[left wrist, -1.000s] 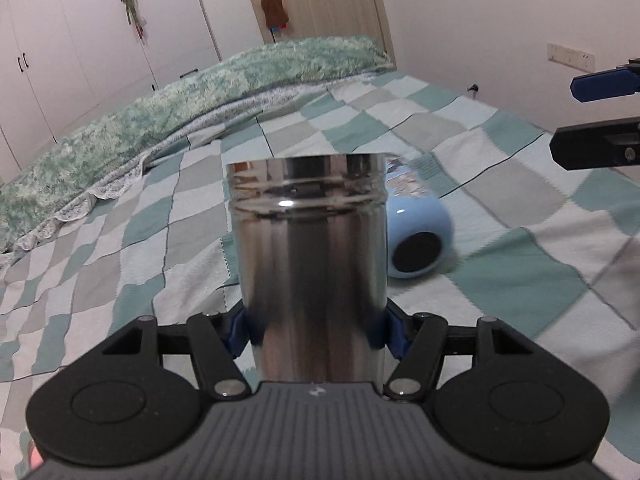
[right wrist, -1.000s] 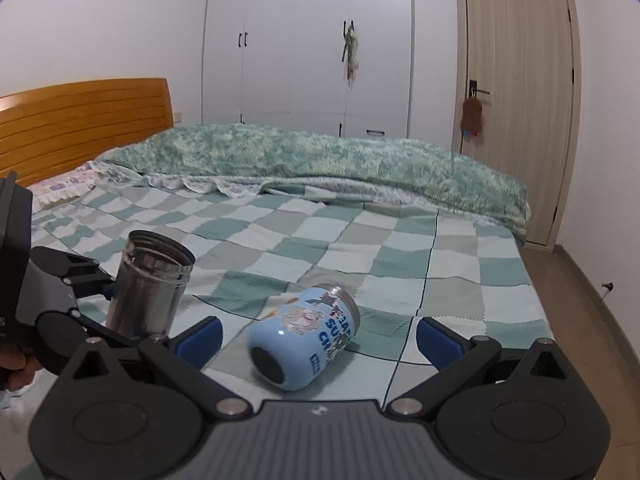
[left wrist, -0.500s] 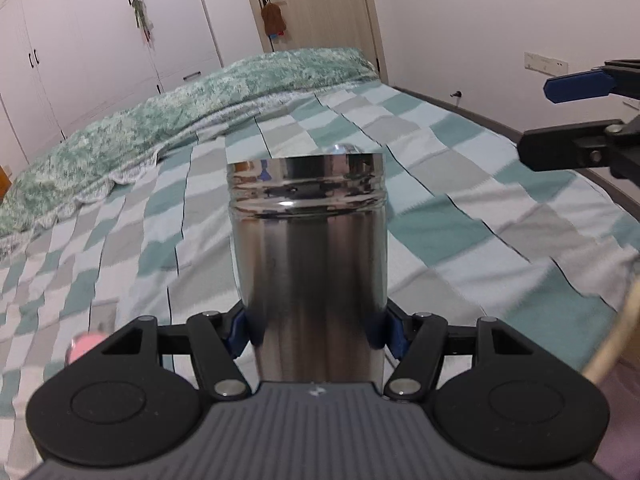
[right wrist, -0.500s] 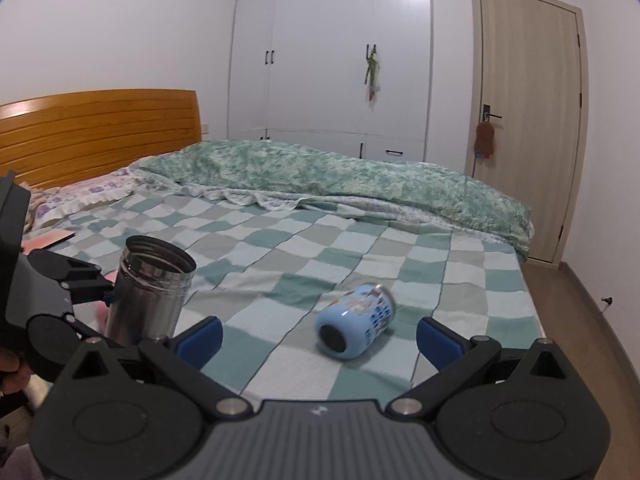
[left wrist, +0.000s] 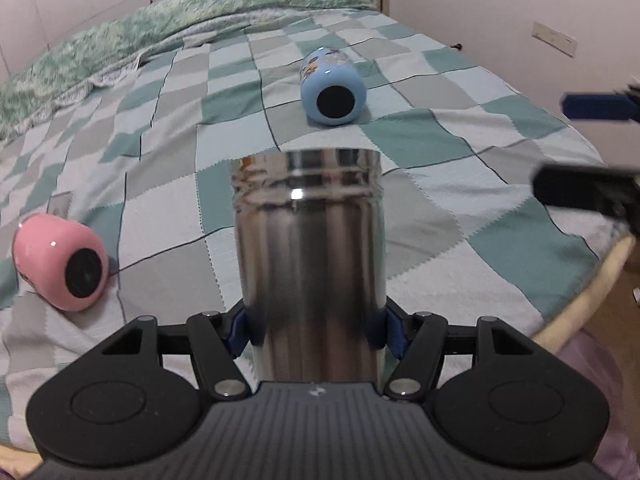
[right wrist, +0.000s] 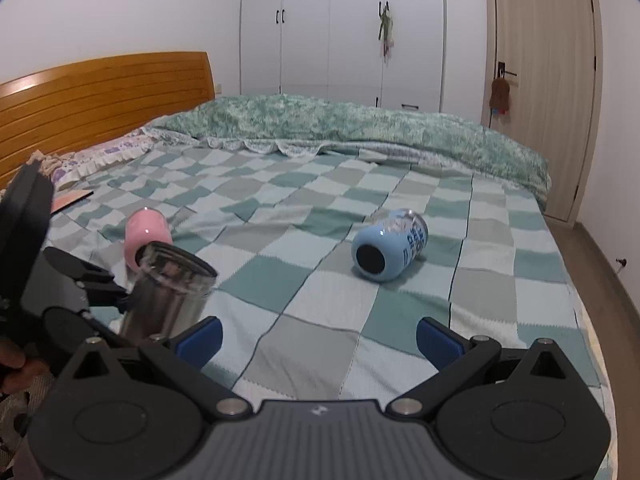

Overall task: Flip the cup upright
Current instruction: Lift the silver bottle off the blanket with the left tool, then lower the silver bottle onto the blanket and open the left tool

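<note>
My left gripper (left wrist: 316, 328) is shut on a steel cup (left wrist: 310, 260), held upright with its open mouth up, above the near part of the bed; it also shows in the right wrist view (right wrist: 168, 292), slightly tilted. A light blue cup (left wrist: 332, 88) lies on its side mid-bed, base toward me; it also shows in the right wrist view (right wrist: 390, 246). A pink cup (left wrist: 60, 264) lies on its side at the left; it also shows in the right wrist view (right wrist: 142, 236). My right gripper (right wrist: 318, 340) is open and empty, short of the blue cup.
The bed has a green and grey checked blanket (right wrist: 400, 320). A rolled green duvet (right wrist: 360, 128) lies along the far side. A wooden headboard (right wrist: 100, 96) is at the left. The bed's edge (left wrist: 592, 292) and floor are at the right. A door (right wrist: 540, 80) stands beyond.
My left gripper has swung and tipped down with the steel cup, so the pink and blue cups now show. My right gripper has pulled back and looks lower at the bed.
</note>
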The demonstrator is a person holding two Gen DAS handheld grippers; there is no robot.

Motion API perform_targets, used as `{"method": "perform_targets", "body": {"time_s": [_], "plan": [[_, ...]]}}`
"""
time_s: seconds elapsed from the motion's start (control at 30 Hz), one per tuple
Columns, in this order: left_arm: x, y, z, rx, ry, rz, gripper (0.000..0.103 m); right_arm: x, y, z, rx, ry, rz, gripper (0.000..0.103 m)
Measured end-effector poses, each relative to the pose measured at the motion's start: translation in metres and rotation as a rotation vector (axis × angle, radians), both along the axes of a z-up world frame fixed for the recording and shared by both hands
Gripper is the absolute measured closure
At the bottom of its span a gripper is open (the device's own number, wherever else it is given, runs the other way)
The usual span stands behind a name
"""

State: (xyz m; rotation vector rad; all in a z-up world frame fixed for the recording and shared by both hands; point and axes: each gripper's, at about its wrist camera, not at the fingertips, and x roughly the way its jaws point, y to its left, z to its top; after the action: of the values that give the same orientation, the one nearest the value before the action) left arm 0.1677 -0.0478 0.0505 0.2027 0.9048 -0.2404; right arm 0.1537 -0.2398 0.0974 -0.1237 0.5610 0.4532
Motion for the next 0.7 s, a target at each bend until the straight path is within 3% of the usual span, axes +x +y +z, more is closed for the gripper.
{"method": "perform_targets", "body": {"time_s": [0.27,0.33,0.43,0.7], "plan": [[0.019,-0.008,-0.014,-0.017,0.013,-0.008,0.037,0.015,-0.009,-0.013,-0.004,0.035,-0.025,0.0],[0.015,-0.005,-0.009,-0.036,-0.012,-0.014,0.015,0.016,-0.009,-0.013,-0.001,0.034,-0.026,0.0],[0.005,0.003,0.004,-0.041,-0.082,0.002,0.0,0.017,-0.007,-0.008,0.005,0.027,-0.026,0.0],[-0.018,0.052,0.033,-0.042,-0.209,0.091,0.0,0.011,0.024,0.004,0.021,0.025,-0.003,0.0]]}}
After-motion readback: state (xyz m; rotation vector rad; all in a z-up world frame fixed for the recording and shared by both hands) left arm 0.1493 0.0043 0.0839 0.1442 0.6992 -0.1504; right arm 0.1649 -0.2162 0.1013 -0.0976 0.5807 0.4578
